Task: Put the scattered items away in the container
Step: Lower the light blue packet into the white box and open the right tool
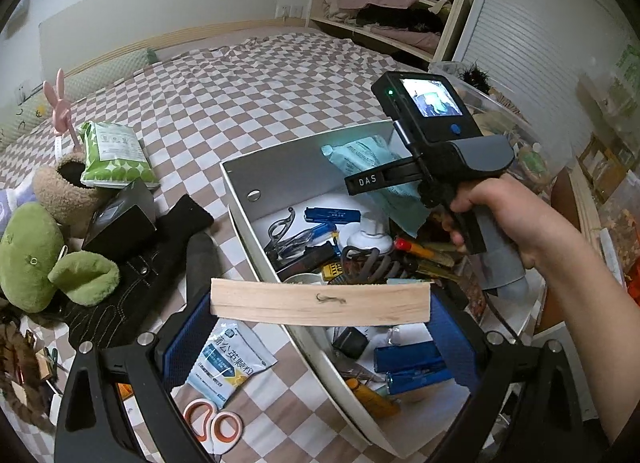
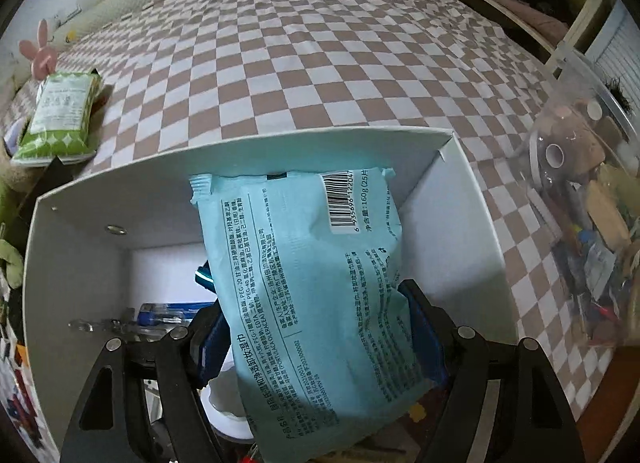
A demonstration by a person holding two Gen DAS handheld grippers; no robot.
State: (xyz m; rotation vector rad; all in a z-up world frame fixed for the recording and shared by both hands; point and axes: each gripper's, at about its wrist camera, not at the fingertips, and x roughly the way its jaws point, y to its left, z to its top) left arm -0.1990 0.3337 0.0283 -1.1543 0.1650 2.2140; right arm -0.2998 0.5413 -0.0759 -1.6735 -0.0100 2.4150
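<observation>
Two tools busy. Left tool [image 1: 320, 327] clamps flat pale wooden strip [image 1: 320, 301] over near rim of white cardboard box [image 1: 240, 199], not dropped yet. Right tool [image 2: 320, 337] grips teal wet-wipe pack [image 2: 316, 283] inside box. Box already holds many bits. Left on bed: orange-handled scissors [image 1: 214, 421], white-blue sachet [image 1: 230, 361], black clothing [image 1: 160, 263], green plush [image 1: 36, 259], green wipes pack [image 1: 114, 155]. Roughly half done.

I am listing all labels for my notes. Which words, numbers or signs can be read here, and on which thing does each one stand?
"DAS": on the right gripper.
"160g (25片": beside the barcode on the teal wet-wipes pack.
"卸妆湿巾": in the product name on the same pack.
"蒲公英颗粒": on the white and blue sachet.
Barcode digits: partly legible, not certain.
Green wipes pack: print too small.
Left gripper, holding a wooden strip: no text.
</observation>
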